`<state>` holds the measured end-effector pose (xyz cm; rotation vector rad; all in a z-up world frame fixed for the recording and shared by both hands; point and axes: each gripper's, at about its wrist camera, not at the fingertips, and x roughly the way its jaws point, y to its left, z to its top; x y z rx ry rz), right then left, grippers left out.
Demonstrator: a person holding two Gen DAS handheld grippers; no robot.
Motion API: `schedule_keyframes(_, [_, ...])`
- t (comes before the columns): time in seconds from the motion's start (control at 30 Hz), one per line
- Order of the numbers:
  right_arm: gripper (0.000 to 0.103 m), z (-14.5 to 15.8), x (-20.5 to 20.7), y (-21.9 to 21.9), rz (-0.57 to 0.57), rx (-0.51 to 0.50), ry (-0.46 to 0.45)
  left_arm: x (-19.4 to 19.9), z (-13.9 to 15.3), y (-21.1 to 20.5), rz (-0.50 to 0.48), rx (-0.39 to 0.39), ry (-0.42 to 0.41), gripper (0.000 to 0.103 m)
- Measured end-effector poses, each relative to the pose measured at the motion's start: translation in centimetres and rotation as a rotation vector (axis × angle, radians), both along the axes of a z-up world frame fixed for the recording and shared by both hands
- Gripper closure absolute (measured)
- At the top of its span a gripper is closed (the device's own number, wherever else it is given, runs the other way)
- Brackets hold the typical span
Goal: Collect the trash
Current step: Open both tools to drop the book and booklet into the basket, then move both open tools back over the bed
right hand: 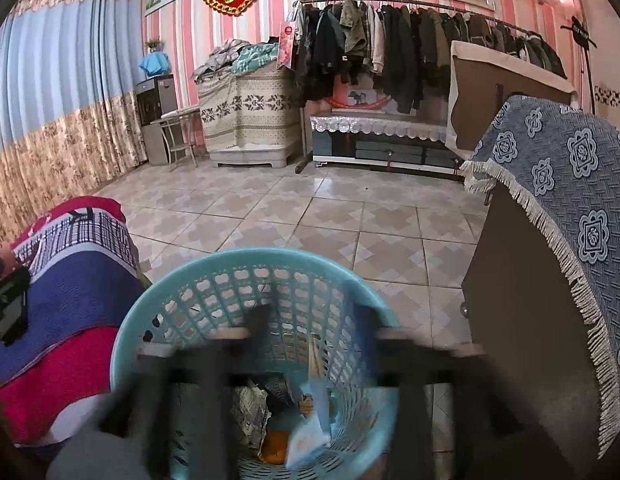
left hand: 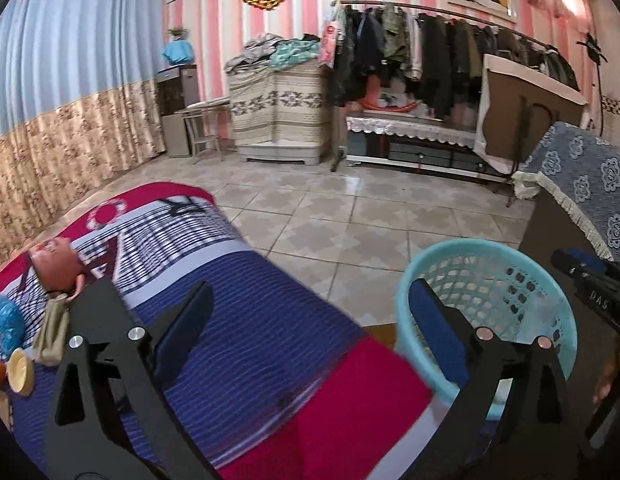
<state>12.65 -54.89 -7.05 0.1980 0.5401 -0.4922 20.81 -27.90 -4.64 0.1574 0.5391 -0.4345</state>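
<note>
Fingers on my left gripper [left hand: 310,320] stand spread wide, nothing between them, straddling the table edge and the basket rim. Right gripper [right hand: 314,336] is blurred over the basket [right hand: 157,312]; its fingers look parted with nothing clamped, though I can't judge how wide.

Trash already in the basket: crumpled paper [right hand: 249,408], a pale blue wrapper [right hand: 310,436], something orange [right hand: 275,450].

More bits lie on the striped tablecloth [left hand: 237,344] at far left: a blue ball [left hand: 3,320], a cream cup [left hand: 21,366], an olive scrap [left hand: 49,336], a pink mug [left hand: 55,266].

Risks, as I judge them: swinging left, my open finger could sweep the mug or snag the cloth. The right gripper, low over the rim, could tip the light basket.
</note>
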Motion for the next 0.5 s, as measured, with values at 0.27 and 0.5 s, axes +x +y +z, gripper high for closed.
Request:
schedule_keyframes(0.27, [0.017, 0.6, 0.1, 1.5, 0.025, -0.02, -0.024, -0.4, 0.6, 5.1, 0.088, 0.003, 0.0, 0.006])
schedule_keyframes(0.5, [0.011, 0.9, 0.6, 3.3, 0.043, -0.036, -0.031, -1.3, 1.8, 9.9, 0.176, 0.001, -0.021, 0.006])
